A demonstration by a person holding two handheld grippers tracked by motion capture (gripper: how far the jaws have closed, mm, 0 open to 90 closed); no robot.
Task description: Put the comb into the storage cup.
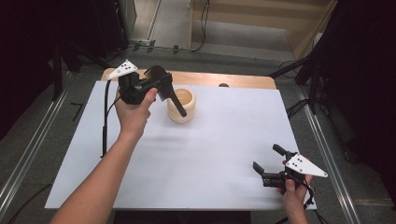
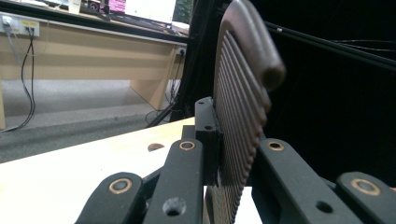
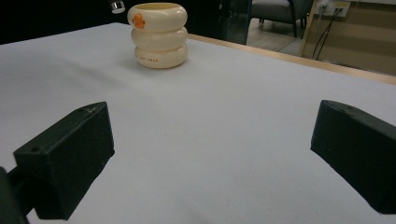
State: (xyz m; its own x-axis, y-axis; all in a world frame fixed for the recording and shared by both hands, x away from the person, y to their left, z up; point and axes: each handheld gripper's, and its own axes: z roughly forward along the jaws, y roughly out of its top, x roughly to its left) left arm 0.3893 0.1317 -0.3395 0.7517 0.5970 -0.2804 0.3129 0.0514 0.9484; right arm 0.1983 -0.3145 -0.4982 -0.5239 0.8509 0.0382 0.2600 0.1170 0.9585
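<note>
A cream cup point(image 1: 181, 105) built like three stacked rings stands upright on the white sheet point(image 1: 201, 154) toward the far side of the table point(image 1: 243, 81), just left of centre in the high view. In the right gripper view the cup point(image 3: 159, 34) carries a small orange mark on its top ring and a short line of orange lettering on its bottom ring, too small to read. The left gripper point(image 1: 170, 95), held in the person's left hand point(image 1: 134, 112), hangs just above and to the left of the cup, its jaws clenched on a dark ribbed object point(image 1: 177, 103) whose lower end reaches across the cup's near rim; whether it touches the rim cannot be told. From the left gripper view the ribbed object point(image 2: 243, 107) stands between the closed jaws, brown-grey, with fine parallel ridges and a rounded top edge. The right gripper point(image 1: 269, 158), in the right hand point(image 1: 293, 196), sits low near the sheet's near right corner, well apart from the cup, its jaws spread wide and grasping nothing point(image 3: 210, 158). Beyond the table lie a grey floor point(image 1: 233, 32) and cables point(image 1: 204, 23).
</note>
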